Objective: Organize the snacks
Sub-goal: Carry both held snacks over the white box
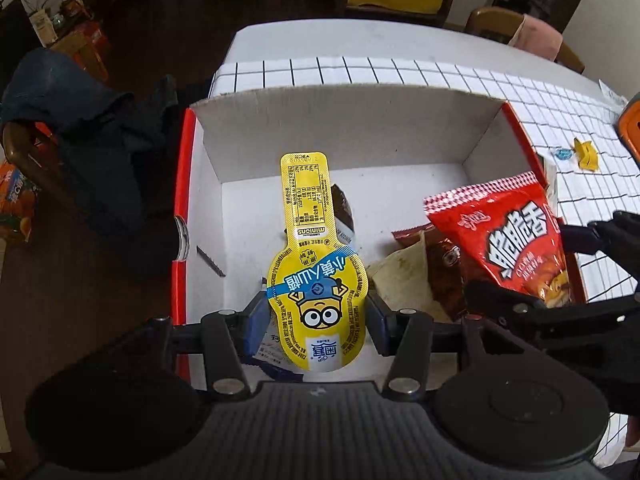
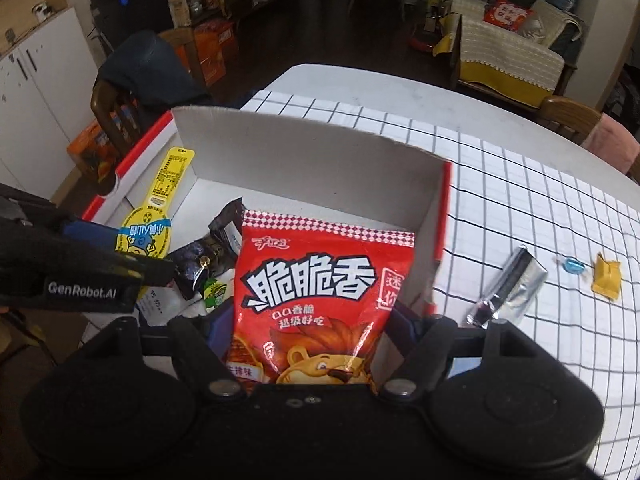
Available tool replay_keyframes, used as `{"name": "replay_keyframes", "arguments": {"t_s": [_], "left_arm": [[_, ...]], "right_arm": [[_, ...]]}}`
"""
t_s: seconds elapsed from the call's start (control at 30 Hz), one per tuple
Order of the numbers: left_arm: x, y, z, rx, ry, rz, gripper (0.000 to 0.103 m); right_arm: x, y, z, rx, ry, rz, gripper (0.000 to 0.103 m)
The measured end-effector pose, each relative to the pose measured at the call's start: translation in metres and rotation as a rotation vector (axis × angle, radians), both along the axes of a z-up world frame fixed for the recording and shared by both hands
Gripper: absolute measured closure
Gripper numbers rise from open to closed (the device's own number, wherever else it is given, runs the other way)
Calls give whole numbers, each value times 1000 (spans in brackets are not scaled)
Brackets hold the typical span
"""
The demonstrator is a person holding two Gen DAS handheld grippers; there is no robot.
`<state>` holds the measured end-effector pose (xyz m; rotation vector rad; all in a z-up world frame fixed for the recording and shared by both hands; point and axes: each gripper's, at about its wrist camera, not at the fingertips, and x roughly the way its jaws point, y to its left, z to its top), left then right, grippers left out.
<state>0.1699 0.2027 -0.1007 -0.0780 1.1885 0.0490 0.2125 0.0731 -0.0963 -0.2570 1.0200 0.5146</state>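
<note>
My left gripper [image 1: 316, 316] is shut on a yellow Minions snack pack [image 1: 312, 264] and holds it over the white cardboard box [image 1: 340, 128] with red outer sides. My right gripper [image 2: 308, 328] is shut on a red crisps bag [image 2: 316, 296] and holds it over the right part of the same box [image 2: 312, 152]. The red bag also shows in the left wrist view [image 1: 508, 240], and the yellow pack in the right wrist view [image 2: 160, 208]. Dark and brown snack packets [image 2: 212, 256] lie in the box [image 1: 420, 276].
On the checked tablecloth [image 2: 520, 200] right of the box lie a silver packet [image 2: 508, 288], a small blue candy [image 2: 574, 266] and a yellow candy [image 2: 607, 276]. A chair with dark clothes [image 1: 80, 120] stands left of the table. Another chair [image 2: 576, 120] stands at the far right.
</note>
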Motion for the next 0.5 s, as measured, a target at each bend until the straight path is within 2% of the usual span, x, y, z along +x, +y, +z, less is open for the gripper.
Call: {"name": "replay_keyframes", "arguments": {"t_s": [0.3, 0.5], "left_arm": [[9, -1, -19, 11, 49, -10, 53], [14, -3, -24, 16, 67, -13, 53]], "right_arm": [[5, 10, -20, -47, 17, 7, 28], [7, 16, -23, -78, 24, 12, 28]]}}
